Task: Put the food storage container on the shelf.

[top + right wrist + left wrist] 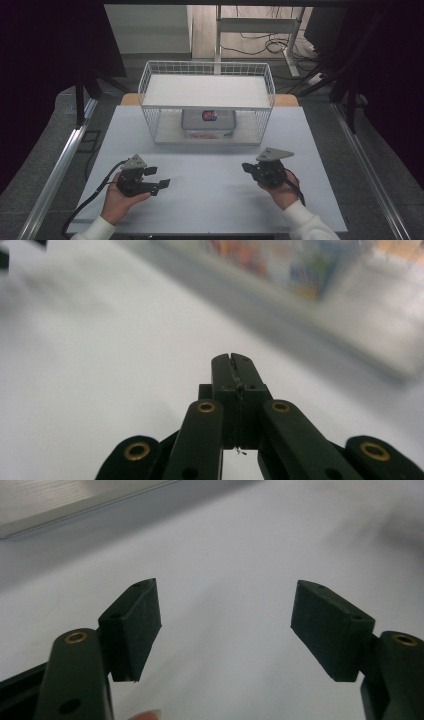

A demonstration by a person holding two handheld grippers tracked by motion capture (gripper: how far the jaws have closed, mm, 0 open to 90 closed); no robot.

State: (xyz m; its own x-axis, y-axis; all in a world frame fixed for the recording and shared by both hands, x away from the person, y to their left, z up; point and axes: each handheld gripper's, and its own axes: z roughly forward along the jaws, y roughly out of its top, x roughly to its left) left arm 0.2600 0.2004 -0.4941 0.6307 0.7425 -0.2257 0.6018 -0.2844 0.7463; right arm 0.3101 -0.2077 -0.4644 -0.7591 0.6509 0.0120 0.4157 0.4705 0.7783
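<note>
- Wire rack (207, 67) sits at the far middle of the white table (210, 200); everything else placed rel. to it.
- Clear box (208, 123) w/ a red-and-blue label sits on the rack's bottom level, under the white top shelf, approx. centred.
- Left gripper (159, 178) is near side of the rack, off toward its left corner, well apart from it; jaws stand wide open, nothing between them, pads (134, 629) over bare table.
- Right gripper (246, 167) is near side of the rack, toward its right corner, closer to it than the left one; jaws pressed tight together, empty.
- Right gripper view: tips (233, 361) aim toward the rack, blurred colourful box (280, 262) ahead.
</note>
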